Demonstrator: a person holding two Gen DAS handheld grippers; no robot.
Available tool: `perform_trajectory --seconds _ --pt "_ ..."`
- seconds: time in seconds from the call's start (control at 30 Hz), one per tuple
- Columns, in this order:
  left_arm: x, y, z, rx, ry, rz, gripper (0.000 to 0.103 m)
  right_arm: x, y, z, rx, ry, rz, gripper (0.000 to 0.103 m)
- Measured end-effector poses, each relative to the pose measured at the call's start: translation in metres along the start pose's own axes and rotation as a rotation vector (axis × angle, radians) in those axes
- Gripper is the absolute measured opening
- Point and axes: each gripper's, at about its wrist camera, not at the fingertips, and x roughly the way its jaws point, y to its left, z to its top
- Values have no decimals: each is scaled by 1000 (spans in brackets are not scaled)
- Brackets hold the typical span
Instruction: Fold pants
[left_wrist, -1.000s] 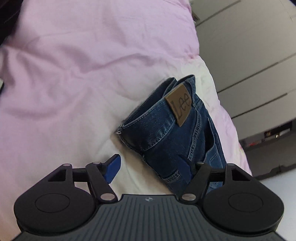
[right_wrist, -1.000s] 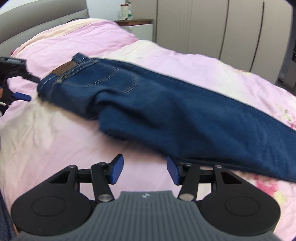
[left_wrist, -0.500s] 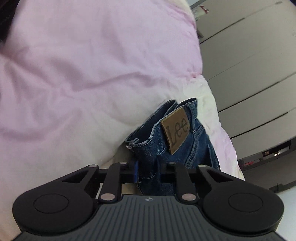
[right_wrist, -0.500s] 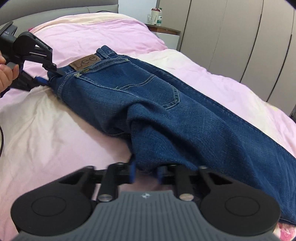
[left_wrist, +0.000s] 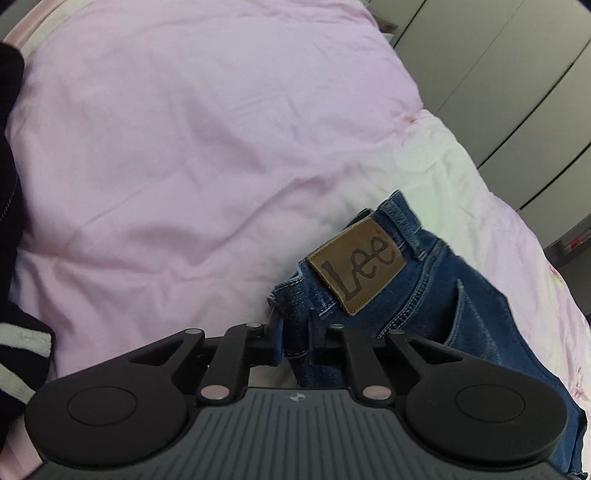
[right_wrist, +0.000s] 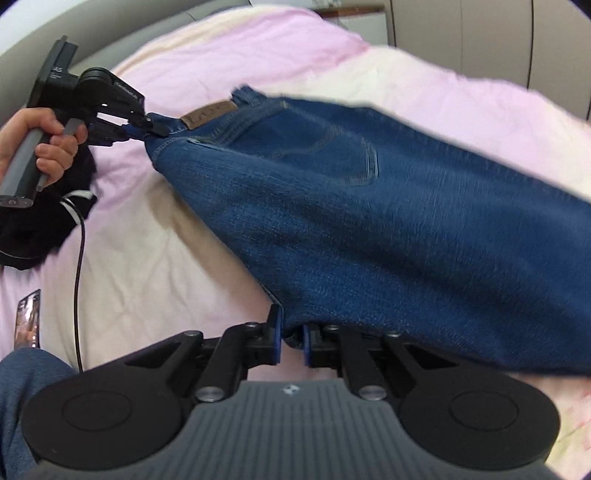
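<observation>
Blue denim pants (right_wrist: 369, 221): spread across the pink quilt (left_wrist: 184, 147), legs cut off at the frame's right edge; much of the cloth is blurred. Brown waistband patch (left_wrist: 356, 264): lettering legible in the left view only. Left gripper (left_wrist: 295, 338): jaws have just been closing, now pinching the waistband corner. Right gripper (right_wrist: 291, 338): jaws have just been closing, now pinching the pants' lower edge. Phone (right_wrist: 27, 319): lies on the quilt, partly cut off.

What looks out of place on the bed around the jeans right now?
A phone lies on the pink duvet near the bed's edge, with a black cable trailing past it. The jeans themselves look fine, pinched at the waistband corner by the left gripper and at the lower edge by the right gripper.
</observation>
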Motion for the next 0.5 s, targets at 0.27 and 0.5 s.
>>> perform_trajectory --seconds 0.27,0.5 --pt "8 -4 -6 109 4 45 38 5 -7 -17 41 4 -19 9" --pt "-43 -27 -21 278 -98 134 55 -52 -40 -39 41 -14 -153 19"
